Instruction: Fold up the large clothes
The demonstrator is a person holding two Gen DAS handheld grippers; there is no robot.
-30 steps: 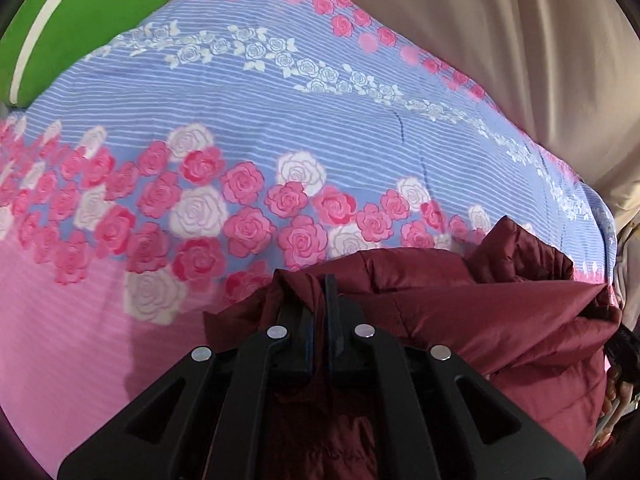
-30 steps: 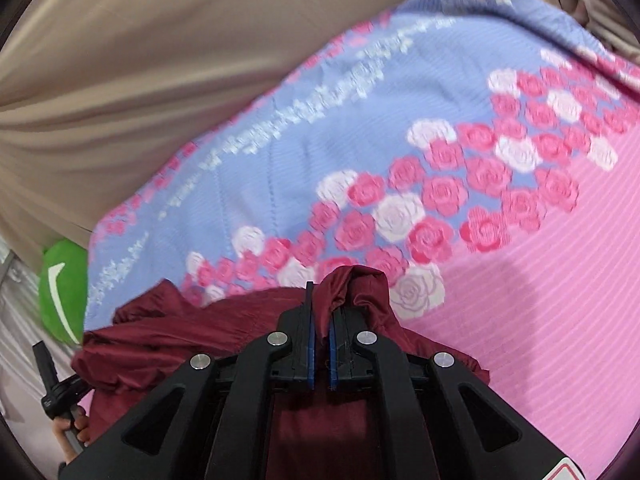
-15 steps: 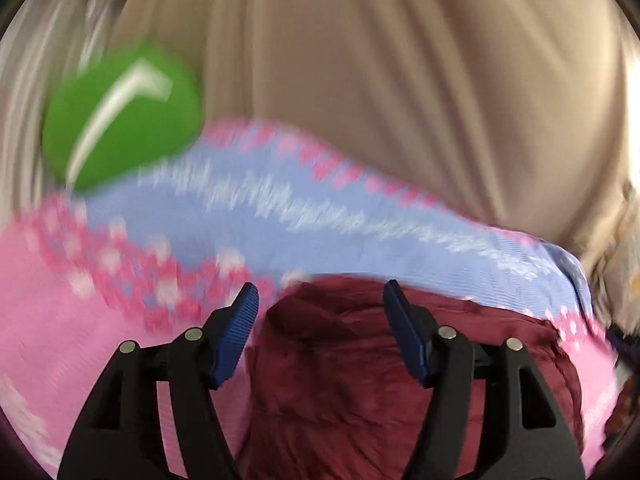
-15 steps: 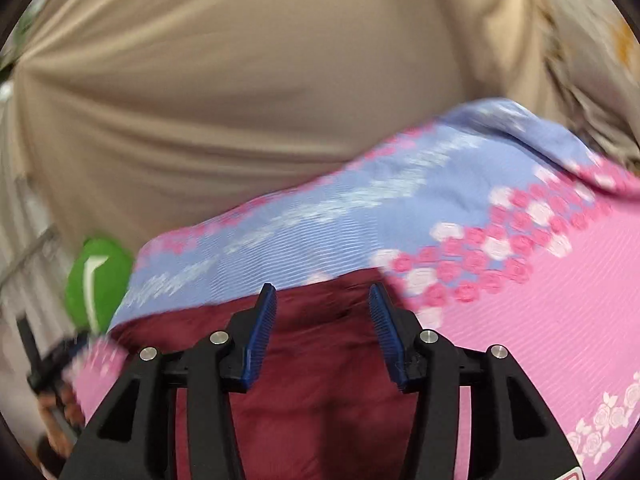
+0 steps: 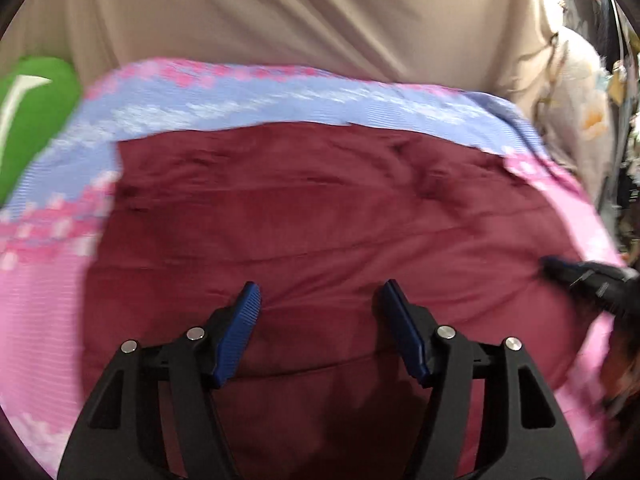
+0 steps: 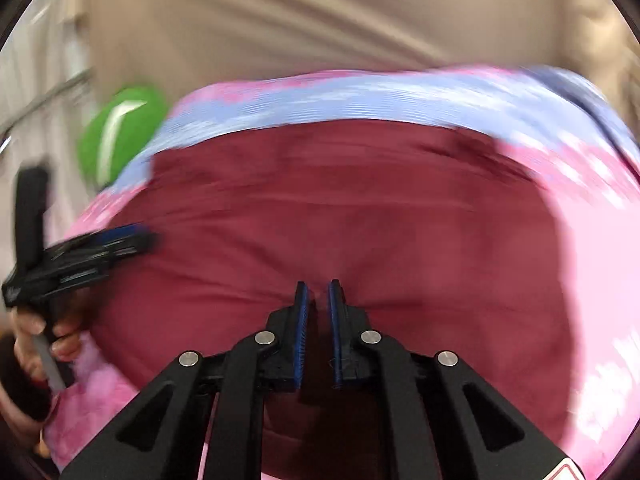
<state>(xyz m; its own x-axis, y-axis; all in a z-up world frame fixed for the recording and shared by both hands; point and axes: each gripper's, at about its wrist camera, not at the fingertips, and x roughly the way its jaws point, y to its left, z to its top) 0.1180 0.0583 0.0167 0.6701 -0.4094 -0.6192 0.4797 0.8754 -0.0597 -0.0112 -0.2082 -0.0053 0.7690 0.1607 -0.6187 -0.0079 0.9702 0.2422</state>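
A dark red quilted garment [image 5: 320,216] lies spread flat on the floral pink and blue bed sheet [image 5: 248,92]; it also fills the right wrist view [image 6: 352,216]. My left gripper [image 5: 318,300] is open and empty just above the garment's near part. My right gripper [image 6: 319,292] has its jaws nearly together with a thin gap, and a small pucker of the red fabric sits at its tips. Each gripper shows in the other's view, the right one [image 5: 592,280] and the left one [image 6: 80,252], at the garment's sides.
A beige curtain [image 5: 320,16] hangs behind the bed. A green cushion [image 5: 28,120] sits at the bed's far left; it also shows in the right wrist view [image 6: 120,128]. Clutter stands at the far right [image 5: 600,92].
Both grippers let go of the bunched garment and opened, and it now lies spread flat. Both pulled back toward its near edge. The right gripper's jaws have since narrowed again.
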